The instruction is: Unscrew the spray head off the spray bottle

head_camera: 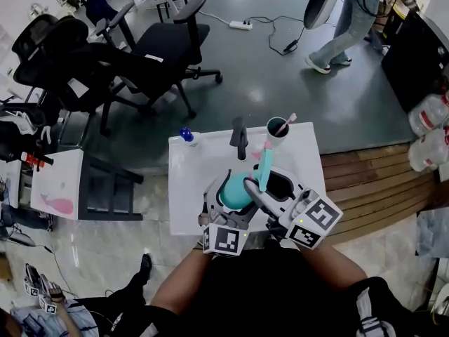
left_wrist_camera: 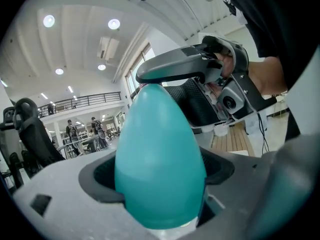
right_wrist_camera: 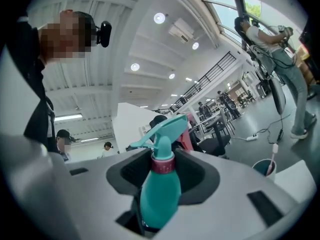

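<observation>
I hold a teal spray bottle off the white table, its teal spray head pointing away from me. In the left gripper view the egg-shaped body fills the gap of my left gripper, which is shut on it. My right gripper reaches over the bottle's top. In the right gripper view its jaws flank the pink collar and the spray head, with dark space showing on both sides of the neck. That gripper reads as open around the bottle.
At the table's far edge stand a dark cup with a stick in it, a blue-capped item and a dark upright object. Black office chairs stand beyond. A person walks at the back right. A wooden platform lies to the right.
</observation>
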Demonstrator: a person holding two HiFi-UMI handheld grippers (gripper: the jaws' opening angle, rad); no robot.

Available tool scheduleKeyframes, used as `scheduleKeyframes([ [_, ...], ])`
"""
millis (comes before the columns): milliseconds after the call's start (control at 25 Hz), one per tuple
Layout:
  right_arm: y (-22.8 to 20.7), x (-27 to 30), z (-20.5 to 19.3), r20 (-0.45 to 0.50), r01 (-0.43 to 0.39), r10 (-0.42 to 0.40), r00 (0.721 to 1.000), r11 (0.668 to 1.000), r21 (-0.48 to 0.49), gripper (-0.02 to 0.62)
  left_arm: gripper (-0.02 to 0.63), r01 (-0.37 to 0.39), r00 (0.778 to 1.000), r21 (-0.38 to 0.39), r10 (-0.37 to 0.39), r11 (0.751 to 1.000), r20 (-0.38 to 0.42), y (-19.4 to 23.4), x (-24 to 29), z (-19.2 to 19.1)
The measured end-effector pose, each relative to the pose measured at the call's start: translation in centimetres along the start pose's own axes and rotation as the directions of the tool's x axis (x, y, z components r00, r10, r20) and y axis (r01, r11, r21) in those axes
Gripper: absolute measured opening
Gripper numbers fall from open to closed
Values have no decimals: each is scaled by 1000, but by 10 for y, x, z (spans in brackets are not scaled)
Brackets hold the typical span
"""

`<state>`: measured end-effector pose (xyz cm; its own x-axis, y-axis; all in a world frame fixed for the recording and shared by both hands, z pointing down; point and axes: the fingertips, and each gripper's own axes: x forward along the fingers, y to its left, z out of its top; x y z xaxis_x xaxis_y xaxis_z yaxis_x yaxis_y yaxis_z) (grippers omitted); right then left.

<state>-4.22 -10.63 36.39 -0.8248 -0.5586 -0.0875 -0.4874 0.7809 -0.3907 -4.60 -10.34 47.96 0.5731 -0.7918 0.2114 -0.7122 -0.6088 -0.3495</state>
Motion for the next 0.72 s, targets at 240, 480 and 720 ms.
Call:
scheduleKeyframes([
  [240, 7, -5, 4, -3, -28, 28, 1000, 999, -42, 150, 457, 45, 999, -10, -45, 999, 18, -4, -3, 8],
  [480, 18, -8, 6, -16, -117, 116, 993, 987, -107, 150, 457, 151, 985, -92, -142, 984, 94, -14, -9, 22],
  [720, 43, -22, 14, -52, -376, 374, 926, 904, -204, 150, 457, 342, 922, -119, -309, 932, 233, -33, -20, 50],
])
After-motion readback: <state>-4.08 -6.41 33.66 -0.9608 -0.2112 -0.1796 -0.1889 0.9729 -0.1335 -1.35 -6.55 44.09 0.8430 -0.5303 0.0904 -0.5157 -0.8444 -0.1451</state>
